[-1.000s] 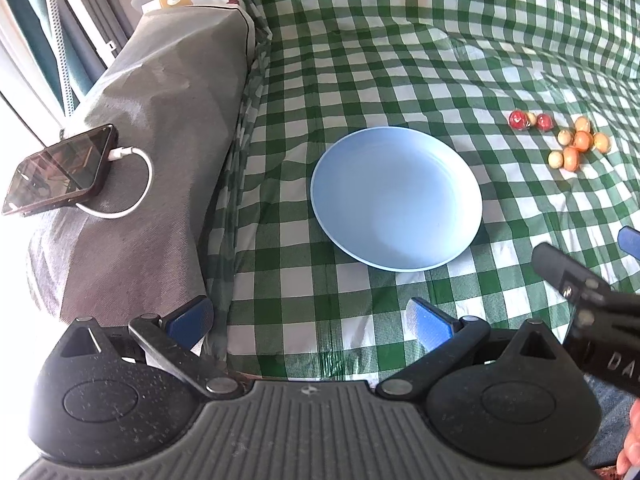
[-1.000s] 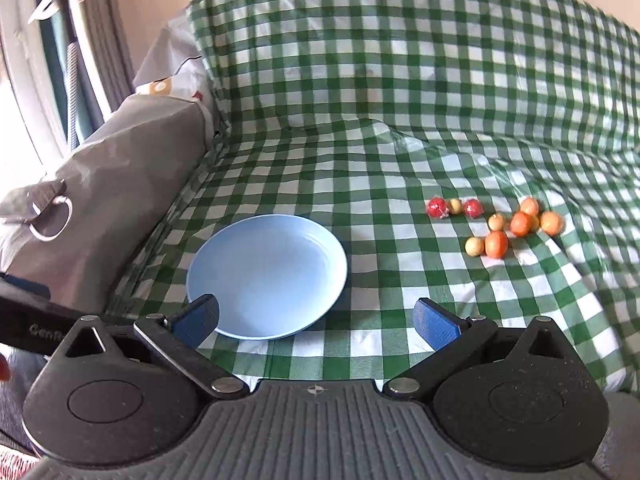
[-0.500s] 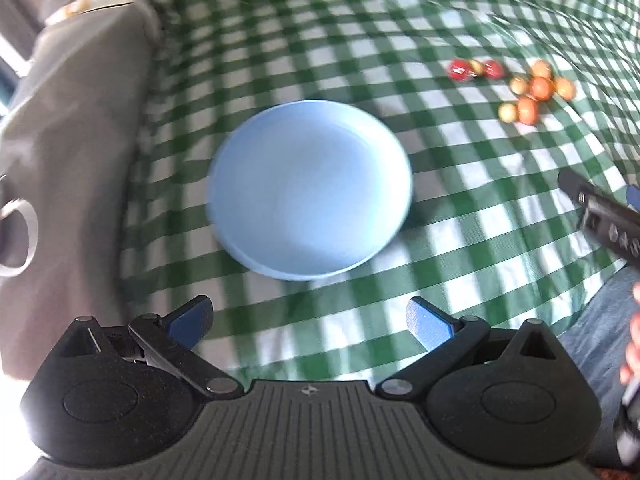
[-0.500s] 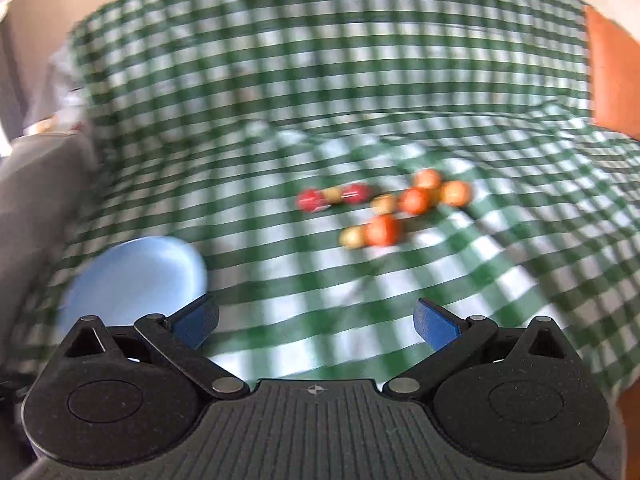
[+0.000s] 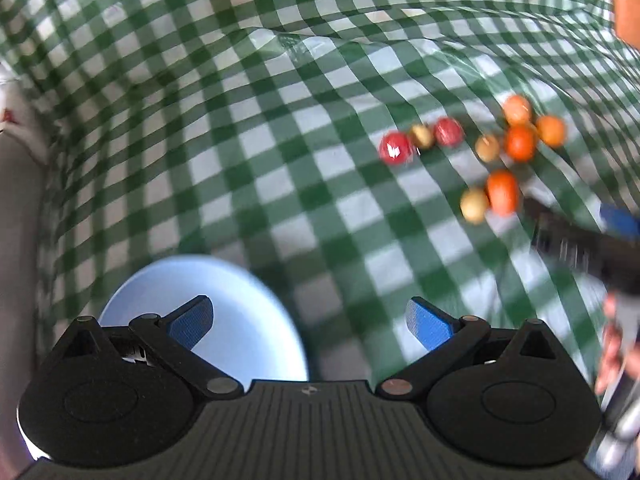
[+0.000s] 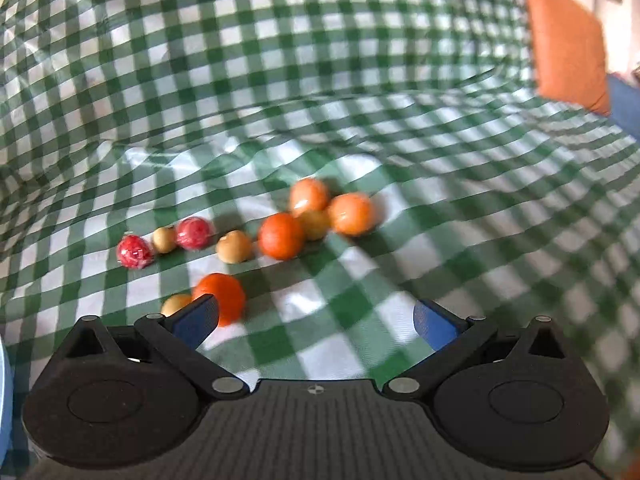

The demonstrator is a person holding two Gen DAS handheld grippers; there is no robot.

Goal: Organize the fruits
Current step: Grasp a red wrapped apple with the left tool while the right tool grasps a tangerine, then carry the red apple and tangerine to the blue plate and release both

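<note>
Several small round fruits lie loose on the green checked cloth: red ones (image 6: 135, 251), tan ones (image 6: 234, 246) and orange ones (image 6: 281, 235). An orange fruit (image 6: 220, 298) lies just ahead of my right gripper's left fingertip. My right gripper (image 6: 316, 320) is open and empty, close to the cluster. The left wrist view shows the same fruits (image 5: 502, 192) at upper right and the light blue plate (image 5: 248, 320) under my open, empty left gripper (image 5: 310, 318). The right gripper (image 5: 580, 240) shows at that view's right edge.
The checked cloth (image 6: 400, 140) rises into a backrest behind the fruits. An orange cushion (image 6: 568, 40) stands at the far right. A grey covered armrest (image 5: 16, 220) borders the left side. The plate's rim (image 6: 4, 400) shows at the right wrist view's left edge.
Both grippers have swung right and forward toward the fruits. The plate has slid to the lower left of the left view and almost out of the right view. Both stay open.
</note>
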